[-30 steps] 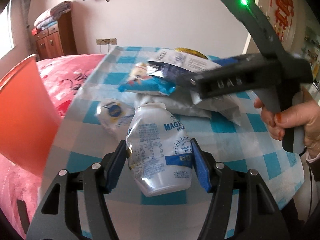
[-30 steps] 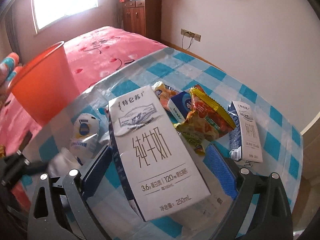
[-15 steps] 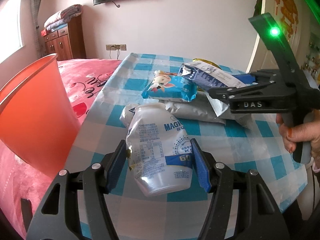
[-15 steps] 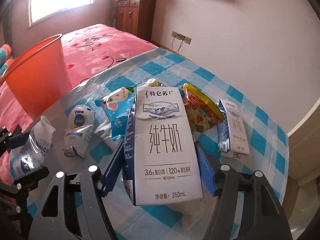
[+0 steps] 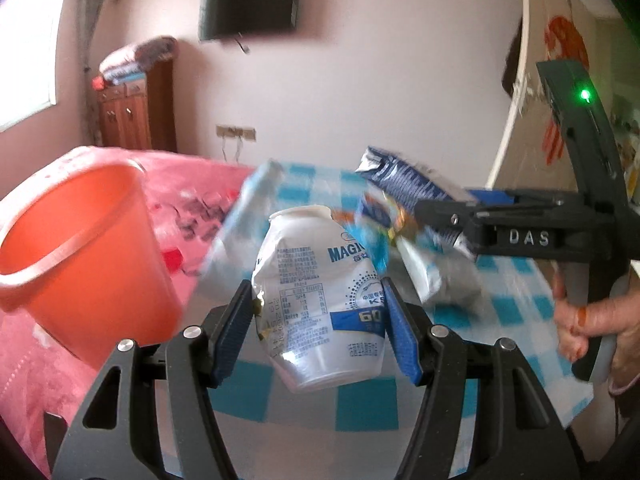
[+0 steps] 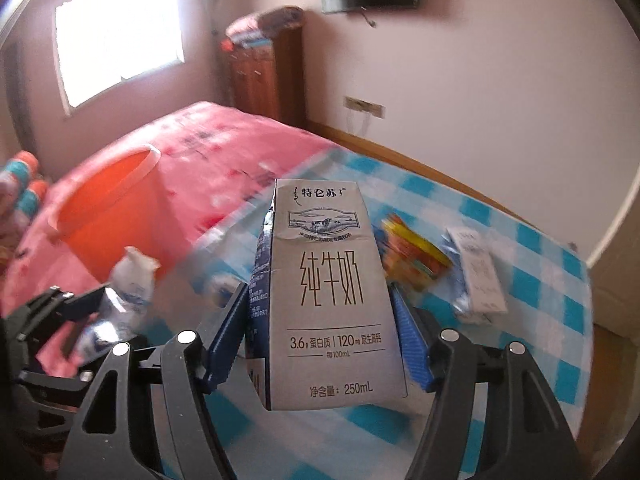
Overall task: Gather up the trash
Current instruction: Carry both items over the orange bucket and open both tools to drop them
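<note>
My left gripper [image 5: 318, 316] is shut on a crushed white yoghurt bottle [image 5: 316, 280], held upright above the checked table. My right gripper [image 6: 320, 328] is shut on a grey-white 250 mL milk carton [image 6: 324, 292], its blue pads pressing both sides, lifted off the cloth. An orange bucket [image 5: 80, 248] stands to the left, beside the table and in front of the pink bed; its mouth [image 6: 108, 204] is open. In the right wrist view the left gripper [image 6: 80, 304] with the bottle [image 6: 128, 292] is at the lower left. The left wrist view shows a hand [image 5: 588, 328] on the right tool's handle.
On the blue-and-white checked tablecloth [image 6: 540, 240] lie a yellow-red snack wrapper [image 6: 416, 252], a second small carton [image 6: 480, 276] and a silver pouch [image 5: 436, 272]. A pink bed [image 6: 224, 148] lies behind the bucket, and a wooden cabinet [image 6: 260, 68] stands at the wall.
The right gripper's jaws closed on the milk carton, which lay on the table, and lifted it upright. Both grippers rose with their loads, and the bucket shows more fully.
</note>
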`<state>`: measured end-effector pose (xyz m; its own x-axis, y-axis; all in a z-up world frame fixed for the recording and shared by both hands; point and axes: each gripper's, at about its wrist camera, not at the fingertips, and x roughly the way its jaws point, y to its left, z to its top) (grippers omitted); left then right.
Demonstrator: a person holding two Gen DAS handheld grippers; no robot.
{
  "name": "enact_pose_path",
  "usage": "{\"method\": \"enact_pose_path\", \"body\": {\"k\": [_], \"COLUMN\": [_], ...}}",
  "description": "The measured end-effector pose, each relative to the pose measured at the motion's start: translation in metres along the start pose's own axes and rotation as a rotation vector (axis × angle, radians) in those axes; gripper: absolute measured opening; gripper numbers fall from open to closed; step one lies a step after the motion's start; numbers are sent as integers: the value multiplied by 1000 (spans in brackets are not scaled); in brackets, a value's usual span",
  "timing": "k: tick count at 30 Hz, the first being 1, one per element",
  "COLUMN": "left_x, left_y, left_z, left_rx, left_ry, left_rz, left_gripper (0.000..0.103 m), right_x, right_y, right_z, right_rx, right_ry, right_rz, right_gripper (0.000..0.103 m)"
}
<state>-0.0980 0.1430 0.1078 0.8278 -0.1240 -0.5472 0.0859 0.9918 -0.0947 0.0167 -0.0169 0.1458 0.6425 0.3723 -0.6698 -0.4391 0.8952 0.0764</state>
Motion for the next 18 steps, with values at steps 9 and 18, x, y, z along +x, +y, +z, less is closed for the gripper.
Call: {"method": "enact_pose_path", "body": {"k": [9,18], "left_x": [-46,-32], "left_y": [72,163], "left_z": [43,52], "left_rx": [-99,-217], "left_ry": [-126,-94], "left_rz": [202,411], "left_gripper": [64,64], "right_x": [9,67], "right_y": [99,169], "right_z": [76,115], "right_rx": [-62,-67], "right_ry": [-42,16], "right_rz": [303,453], "right_gripper": [68,68]}}
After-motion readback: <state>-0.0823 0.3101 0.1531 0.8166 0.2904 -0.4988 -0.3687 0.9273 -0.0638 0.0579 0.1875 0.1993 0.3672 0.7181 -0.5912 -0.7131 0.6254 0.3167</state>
